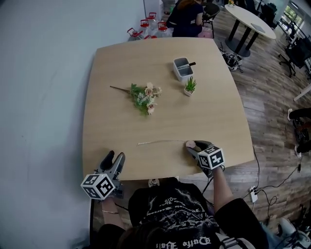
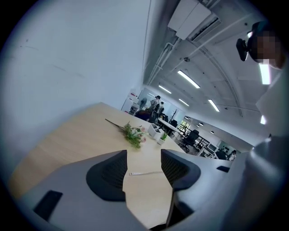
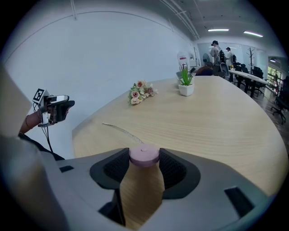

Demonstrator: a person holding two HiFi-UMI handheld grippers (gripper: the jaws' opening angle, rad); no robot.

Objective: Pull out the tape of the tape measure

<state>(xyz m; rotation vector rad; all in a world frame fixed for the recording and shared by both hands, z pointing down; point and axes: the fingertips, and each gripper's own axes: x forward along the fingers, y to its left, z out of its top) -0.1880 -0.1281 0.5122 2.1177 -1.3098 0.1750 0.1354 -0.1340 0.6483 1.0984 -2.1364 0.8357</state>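
Plain pale blue-grey wall (image 1: 43, 73) runs along the left edge of the light wooden table with rounded corners (image 1: 218, 121). Brown wood-plank floor (image 1: 265, 102) lies beyond the table's right edge, with black cables and a white power strip (image 1: 253, 195) on it near the front right corner. White oval table on black legs (image 1: 250, 19) stands past the far right corner, black office chairs (image 1: 297, 52) near it. Windows (image 1: 293, 12) at the far end. Long ceiling strip lights (image 2: 188, 79) are lit beside a white boxed ceiling unit (image 2: 192, 20)
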